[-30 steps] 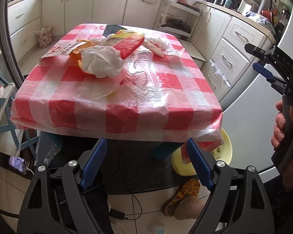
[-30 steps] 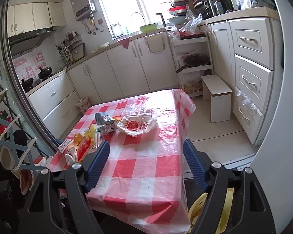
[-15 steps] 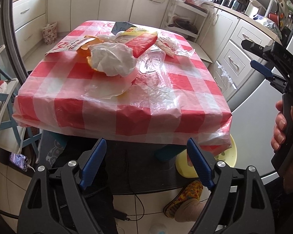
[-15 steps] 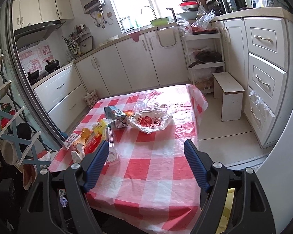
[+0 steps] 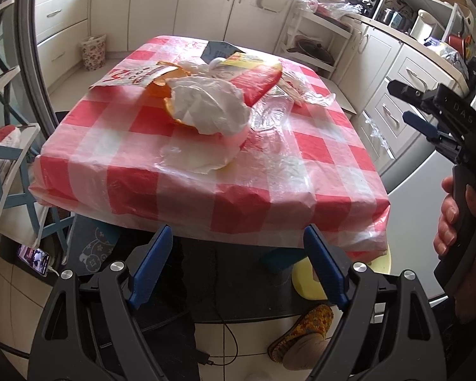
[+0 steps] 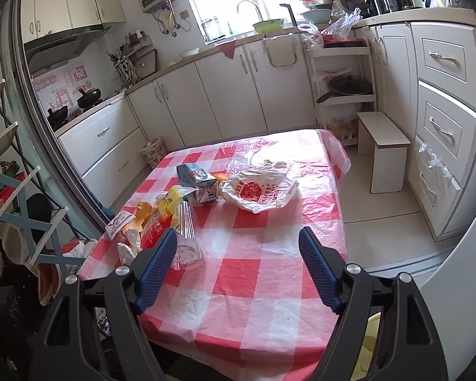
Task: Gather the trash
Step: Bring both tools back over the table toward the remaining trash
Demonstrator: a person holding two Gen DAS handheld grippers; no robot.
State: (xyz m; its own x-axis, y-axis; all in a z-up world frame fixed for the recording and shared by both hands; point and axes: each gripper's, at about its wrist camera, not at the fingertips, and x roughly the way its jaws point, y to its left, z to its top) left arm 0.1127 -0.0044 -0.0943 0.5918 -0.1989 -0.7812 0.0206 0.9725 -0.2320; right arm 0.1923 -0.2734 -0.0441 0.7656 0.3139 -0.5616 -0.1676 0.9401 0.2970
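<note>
White kitchen cabinets (image 6: 225, 95) fill the upper part of the right wrist view, and a table under a red-and-white checked plastic cloth (image 6: 257, 273) takes up the centre. The trash is gathered on the cloth's left and middle: a printed plastic bag (image 6: 259, 192), a small drink carton (image 6: 197, 181), a crumpled clear wrapper (image 6: 187, 244) and a red-and-yellow snack packet (image 5: 257, 77). In the left wrist view a crumpled white bag (image 5: 211, 106) is seen lying over an orange wrapper (image 5: 161, 87) at centre frame.

Both the left gripper (image 5: 238, 268) and the right gripper (image 6: 238, 268) are held with fingers spread wide and nothing between them; no piece has yet been touched.

Several risks are judged likely. The thin cloth could be pinched together with a bag and dragged, so that the pile is pulled off the table edge. The clear wrapper could be missed or could slip from the pads. The carton could be tipped over if its neighbours are snagged.
</note>
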